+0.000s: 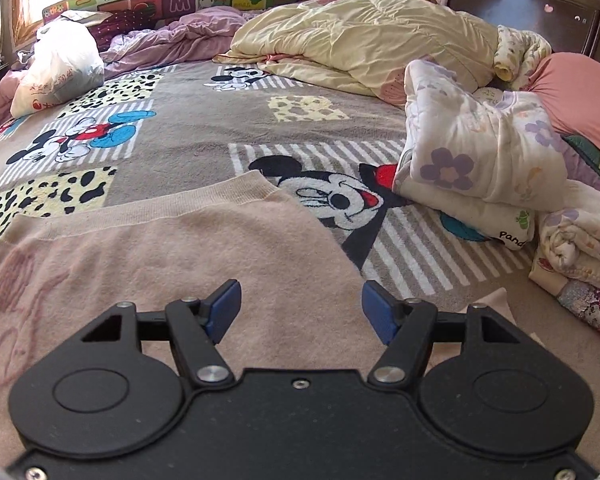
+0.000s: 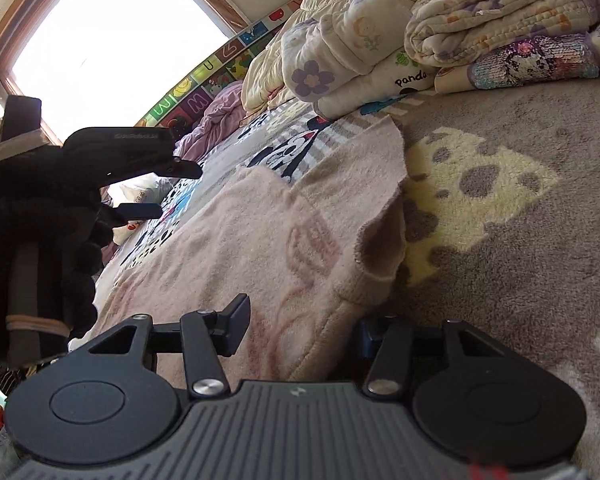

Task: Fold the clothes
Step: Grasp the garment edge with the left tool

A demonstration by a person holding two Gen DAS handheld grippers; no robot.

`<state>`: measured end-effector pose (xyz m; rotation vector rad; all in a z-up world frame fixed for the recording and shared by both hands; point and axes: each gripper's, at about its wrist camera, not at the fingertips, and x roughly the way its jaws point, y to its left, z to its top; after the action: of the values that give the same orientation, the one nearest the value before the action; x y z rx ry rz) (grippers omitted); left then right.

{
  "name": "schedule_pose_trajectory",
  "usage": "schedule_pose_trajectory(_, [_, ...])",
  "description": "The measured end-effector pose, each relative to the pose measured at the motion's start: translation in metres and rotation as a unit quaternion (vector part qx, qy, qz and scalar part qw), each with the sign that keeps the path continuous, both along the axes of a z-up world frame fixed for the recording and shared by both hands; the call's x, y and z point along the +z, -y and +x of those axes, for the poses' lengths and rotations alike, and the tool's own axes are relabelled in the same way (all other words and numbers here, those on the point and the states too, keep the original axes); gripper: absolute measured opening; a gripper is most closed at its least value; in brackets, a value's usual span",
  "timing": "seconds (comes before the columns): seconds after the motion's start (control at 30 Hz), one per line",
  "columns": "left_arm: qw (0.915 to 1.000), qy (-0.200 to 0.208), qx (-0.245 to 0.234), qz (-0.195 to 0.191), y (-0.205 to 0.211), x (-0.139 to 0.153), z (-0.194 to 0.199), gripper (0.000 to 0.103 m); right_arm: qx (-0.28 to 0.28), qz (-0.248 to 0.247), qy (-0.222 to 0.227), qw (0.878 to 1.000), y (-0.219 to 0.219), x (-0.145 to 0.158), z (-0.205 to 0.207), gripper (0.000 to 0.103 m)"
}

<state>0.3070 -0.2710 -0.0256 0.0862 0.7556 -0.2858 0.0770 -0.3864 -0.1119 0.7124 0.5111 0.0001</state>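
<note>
A pale pink knit sweater point(image 1: 172, 256) lies spread flat on the cartoon-print bed blanket point(image 1: 204, 128). My left gripper point(image 1: 302, 308) hovers over its near part, blue pads wide apart and nothing between them. In the right wrist view the sweater point(image 2: 240, 240) runs away from me, and its near edge and cuff point(image 2: 364, 284) lie between the fingers of my right gripper point(image 2: 302, 330). The left finger point(image 2: 236, 326) rests above the fabric, while the right finger point(image 2: 370, 334) is half hidden beside the cuff. The pads stand apart and do not pinch. My left gripper point(image 2: 176, 190) shows there as a dark silhouette, open.
Folded floral quilts and clothes point(image 1: 472, 160) are piled at the right of the bed, and appear as a stack point(image 2: 500, 40) in the right wrist view. A cream duvet point(image 1: 360, 40) and a purple sheet point(image 1: 172, 40) lie at the back, with a white plastic bag point(image 1: 60, 68) at the far left.
</note>
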Motion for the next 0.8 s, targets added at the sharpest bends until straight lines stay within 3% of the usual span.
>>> schedule_pose_trajectory(0.13, [0.9994, -0.023, -0.007, 0.024, 0.028, -0.018, 0.022, 0.062, 0.002, 0.016, 0.008, 1.0, 0.004, -0.001, 0.001, 0.048])
schedule_pose_trajectory(0.3, [0.9972, -0.046, -0.007, 0.059, 0.056, -0.032, 0.046, 0.052, 0.006, 0.028, 0.012, 1.0, 0.008, -0.001, 0.003, 0.039])
schedule_pose_trajectory(0.37, [0.9952, -0.059, -0.002, 0.077, 0.065, -0.04, 0.055, 0.036, 0.006, 0.025, 0.012, 1.0, 0.009, -0.001, 0.003, 0.034])
schedule_pose_trajectory(0.4, [0.9945, -0.063, -0.003, 0.084, 0.066, -0.042, 0.057, 0.033, 0.006, 0.024, 0.011, 1.0, 0.009, -0.001, 0.003, 0.031])
schedule_pose_trajectory(0.47, [0.9933, -0.063, -0.008, 0.097, 0.069, -0.043, 0.059, 0.011, 0.007, 0.026, 0.014, 1.0, 0.01, -0.001, 0.002, 0.028])
schedule_pose_trajectory(0.57, [0.9948, -0.065, -0.015, 0.077, 0.057, -0.035, 0.058, 0.007, 0.012, 0.013, 0.024, 1.0, 0.007, 0.002, -0.001, 0.02])
schedule_pose_trajectory(0.8, [0.9978, -0.067, 0.0, -0.001, -0.012, -0.004, 0.058, 0.007, 0.076, -0.073, 0.094, 0.99, -0.027, 0.028, -0.012, 0.015])
